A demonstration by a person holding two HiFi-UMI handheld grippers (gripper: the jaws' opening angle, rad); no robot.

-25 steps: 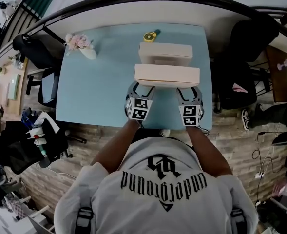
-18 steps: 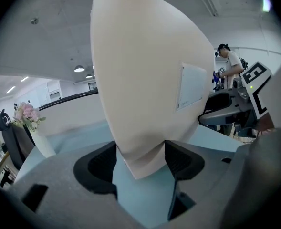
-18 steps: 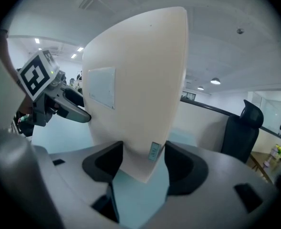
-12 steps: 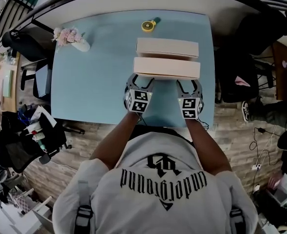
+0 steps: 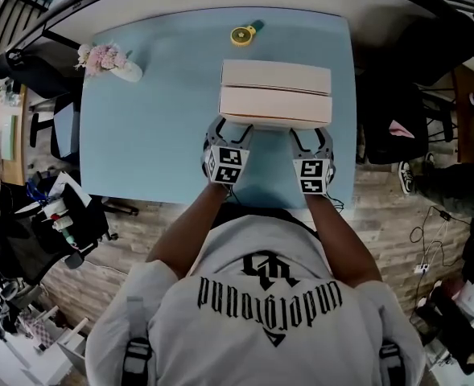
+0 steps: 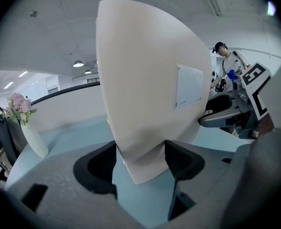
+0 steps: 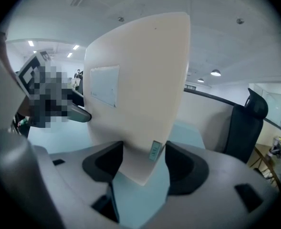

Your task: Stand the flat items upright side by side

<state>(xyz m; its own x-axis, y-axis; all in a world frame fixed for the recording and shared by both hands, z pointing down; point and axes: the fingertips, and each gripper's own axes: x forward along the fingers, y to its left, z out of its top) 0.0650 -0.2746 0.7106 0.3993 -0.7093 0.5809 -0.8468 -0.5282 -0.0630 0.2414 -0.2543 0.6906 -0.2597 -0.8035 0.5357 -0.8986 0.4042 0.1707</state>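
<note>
The left claw (image 5: 228, 131) and the right claw (image 5: 311, 135) each clamp one end of the near box (image 5: 275, 107), jaws wide around it. It stands upright on the table (image 5: 156, 135), pressed against the far box (image 5: 277, 74).

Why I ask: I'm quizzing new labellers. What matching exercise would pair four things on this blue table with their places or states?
Things:
1. near box
2. far box
3. yellow round item
4. vase of pink flowers

Places or states:
A. at the far left corner of the table
B. clamped by the left gripper and the right gripper
C. near the table's far edge, beyond both boxes
D. standing right behind the clamped box

Pairs: 1-B, 2-D, 3-C, 4-A
</note>
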